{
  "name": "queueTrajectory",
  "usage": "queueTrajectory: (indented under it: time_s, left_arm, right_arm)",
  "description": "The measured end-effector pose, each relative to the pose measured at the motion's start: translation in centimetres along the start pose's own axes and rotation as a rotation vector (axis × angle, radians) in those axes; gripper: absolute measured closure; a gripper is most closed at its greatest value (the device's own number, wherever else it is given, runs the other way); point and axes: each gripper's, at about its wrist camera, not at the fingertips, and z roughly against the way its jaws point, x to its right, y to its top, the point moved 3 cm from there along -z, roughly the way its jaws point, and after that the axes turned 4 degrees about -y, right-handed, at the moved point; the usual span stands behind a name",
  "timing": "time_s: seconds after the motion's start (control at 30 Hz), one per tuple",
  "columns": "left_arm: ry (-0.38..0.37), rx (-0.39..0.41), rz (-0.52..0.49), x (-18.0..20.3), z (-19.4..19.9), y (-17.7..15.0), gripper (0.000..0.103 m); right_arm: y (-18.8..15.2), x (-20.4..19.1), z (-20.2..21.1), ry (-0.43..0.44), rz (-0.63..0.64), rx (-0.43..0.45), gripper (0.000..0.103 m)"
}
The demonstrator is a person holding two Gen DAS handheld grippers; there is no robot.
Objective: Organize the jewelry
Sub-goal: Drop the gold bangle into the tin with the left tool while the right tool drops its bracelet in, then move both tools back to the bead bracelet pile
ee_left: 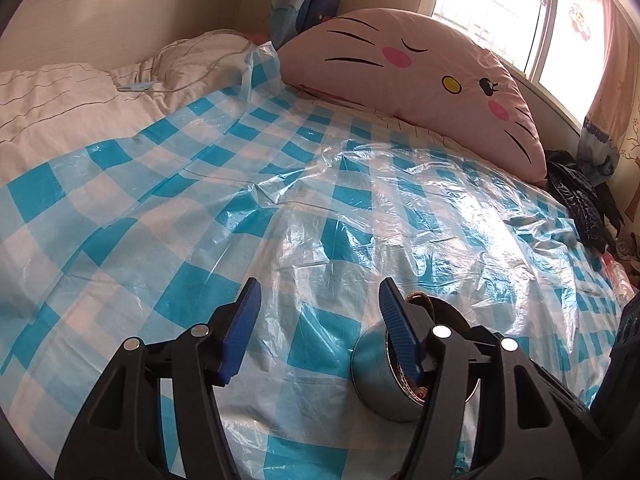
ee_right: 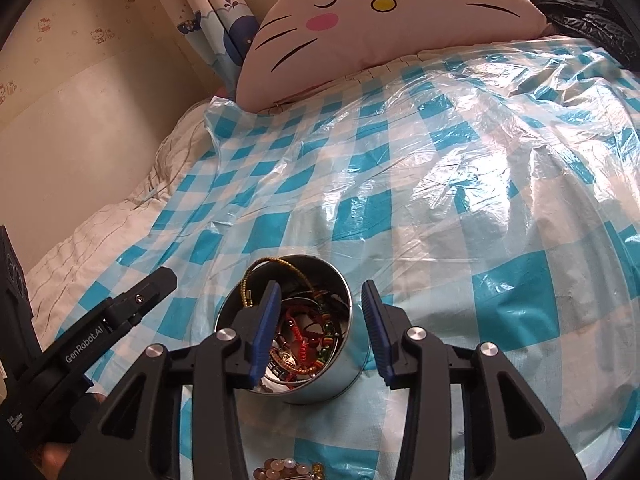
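A round metal tin [ee_right: 340, 376] stands on the blue-and-white checked plastic sheet [ee_right: 440, 184] over the bed. It holds tangled jewelry [ee_right: 304, 336]: red cord, coloured beads, a gold chain [ee_right: 280, 266] hanging over its rim. My right gripper [ee_right: 320, 320] is open above the tin, its left finger over the opening, its right finger outside the rim. A beaded bracelet [ee_right: 284, 470] lies on the sheet at the bottom edge. My left gripper [ee_left: 316, 308] is open and empty; the tin [ee_left: 372, 360] sits behind its right finger.
A pink cat-face cushion [ee_right: 380, 12] lies at the head of the bed, under a window [ee_left: 500, 4]. White bedding [ee_left: 60, 100] lies along the left wall. A black garment [ee_left: 580, 200] lies at the right edge. The left gripper's body [ee_right: 100, 332] shows at lower left.
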Motion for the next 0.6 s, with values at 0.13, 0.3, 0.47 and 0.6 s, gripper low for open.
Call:
queueTrajectory:
  time_s: [0.13, 0.3, 0.47, 0.6]
  left_arm:
    - [-0.013, 0.011, 0.029, -0.7, 0.2, 0.2, 0.043]
    - [0.002, 0.006, -0.007, -0.1, 0.1, 0.0, 0.043]
    - [0.005, -0.016, -0.065, 0.7, 0.5, -0.9, 0.028]
    - [0.003, -0.036, -0.116, 1.4, 1.0, -1.9, 0.022]
  right_arm:
    - [-0.3, -1.9, -0.3, 0.004, 0.074, 0.0, 0.052]
    - [0.1, -1.0, 0.3, -0.014, 0.05, 0.023, 0.052]
    - [0.3, 0.5, 1.3, -0.022, 0.004, 0.032, 0.046]
    - [-0.1, 2.2, 3.5, -0.037, -0.043, 0.051, 0.041]
